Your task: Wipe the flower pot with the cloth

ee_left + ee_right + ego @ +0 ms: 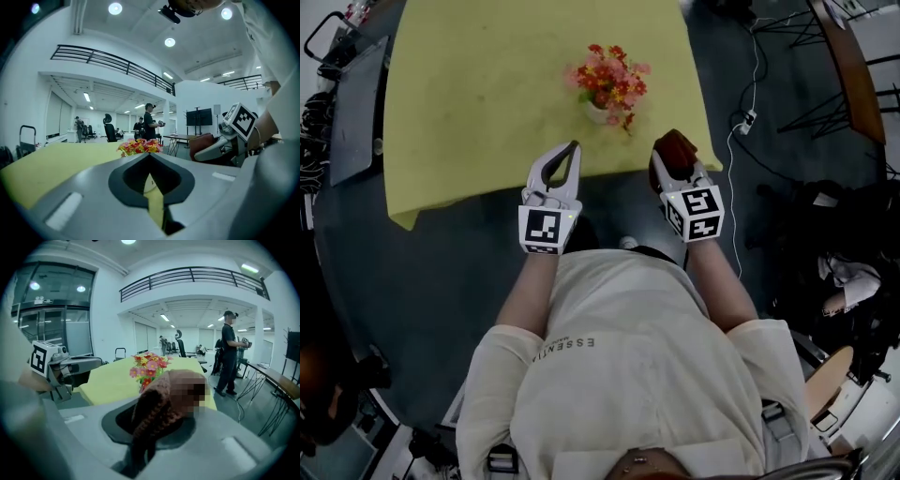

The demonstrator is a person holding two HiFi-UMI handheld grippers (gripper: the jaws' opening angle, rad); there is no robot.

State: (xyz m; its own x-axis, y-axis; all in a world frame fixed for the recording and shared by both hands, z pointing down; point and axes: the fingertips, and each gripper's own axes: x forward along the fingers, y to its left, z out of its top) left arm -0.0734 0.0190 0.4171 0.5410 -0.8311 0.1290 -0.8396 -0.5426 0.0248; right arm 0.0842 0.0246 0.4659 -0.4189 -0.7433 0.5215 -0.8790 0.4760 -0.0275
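A small white flower pot (598, 112) with red and orange flowers stands near the front edge of the yellow table (469, 94). In the head view both grippers hover just short of that edge, apart from the pot. My left gripper (574, 147) is left of the pot, shut, with nothing in it. My right gripper (667, 159) is right of the pot, shut on a brown knitted cloth (677, 147). In the left gripper view the flowers (139, 146) show beyond the closed left gripper (150, 159). In the right gripper view the cloth (157, 408) bulges from the right gripper (140, 446), flowers (150, 365) behind it.
A dark cart (354, 108) stands by the table's left side. Cables and a plug strip (746, 122) lie on the floor to the right, near a black stand (825, 103). People (229, 352) stand in the hall beyond the table.
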